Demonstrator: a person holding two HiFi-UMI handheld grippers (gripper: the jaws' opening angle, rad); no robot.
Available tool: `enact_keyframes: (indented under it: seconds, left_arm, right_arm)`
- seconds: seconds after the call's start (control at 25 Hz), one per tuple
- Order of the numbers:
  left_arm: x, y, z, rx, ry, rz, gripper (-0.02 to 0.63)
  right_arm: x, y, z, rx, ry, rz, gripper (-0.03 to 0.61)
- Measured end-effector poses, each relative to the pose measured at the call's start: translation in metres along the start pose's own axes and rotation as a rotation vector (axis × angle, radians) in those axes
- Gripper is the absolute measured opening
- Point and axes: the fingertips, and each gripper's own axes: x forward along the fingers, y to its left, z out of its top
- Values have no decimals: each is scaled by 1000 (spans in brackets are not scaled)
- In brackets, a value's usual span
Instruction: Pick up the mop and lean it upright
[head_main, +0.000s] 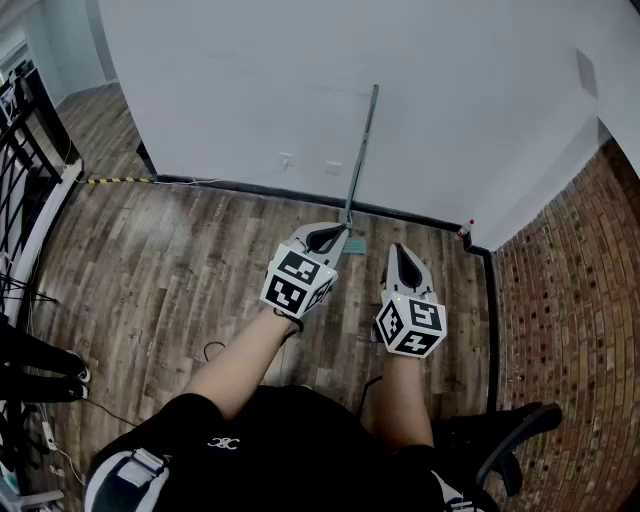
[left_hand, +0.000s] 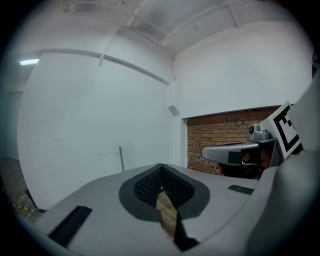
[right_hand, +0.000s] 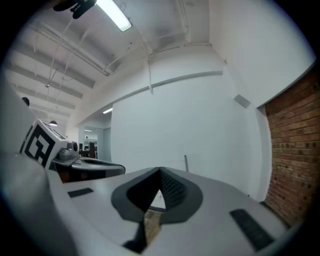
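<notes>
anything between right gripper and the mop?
Nothing: in the head view only bare wooden floor lies between the right gripper and the mop leaning on the wall.

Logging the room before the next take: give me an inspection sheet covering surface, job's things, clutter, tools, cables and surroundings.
Surface: wood plank floor.
Job's things: mop stands upright, leaning on the white wall, its head down by the baseboard.
Clutter: small red-capped item at the corner; chair base beside the person.
Grippers: left tool and right tool both shut and empty, neither on the mop.
Cables: black cable on the floor; thin wires at the left edge.
Surroundings: brick wall, black railing, yellow-black strip along the floor.
</notes>
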Motion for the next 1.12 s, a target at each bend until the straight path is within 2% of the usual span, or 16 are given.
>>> enact_keyframes:
  seconds: [0.16, 0.6, 0.84, 1.12]
  left_arm:
    - [11, -8, 0, -33, -3, 3, -9]
    - [37, 1, -10, -46, 24, 33, -9]
    - [76, 31, -11, -66, 1, 16, -9]
    - [160, 101, 6, -83, -14, -45, -9]
  right_arm:
    - [0, -10, -3, 11, 7, 23, 12]
    - [22, -28, -10, 38, 22, 44, 14]
    - [60, -41, -14, 40, 32, 34, 13]
    - [158, -66, 3, 3, 41, -9, 13]
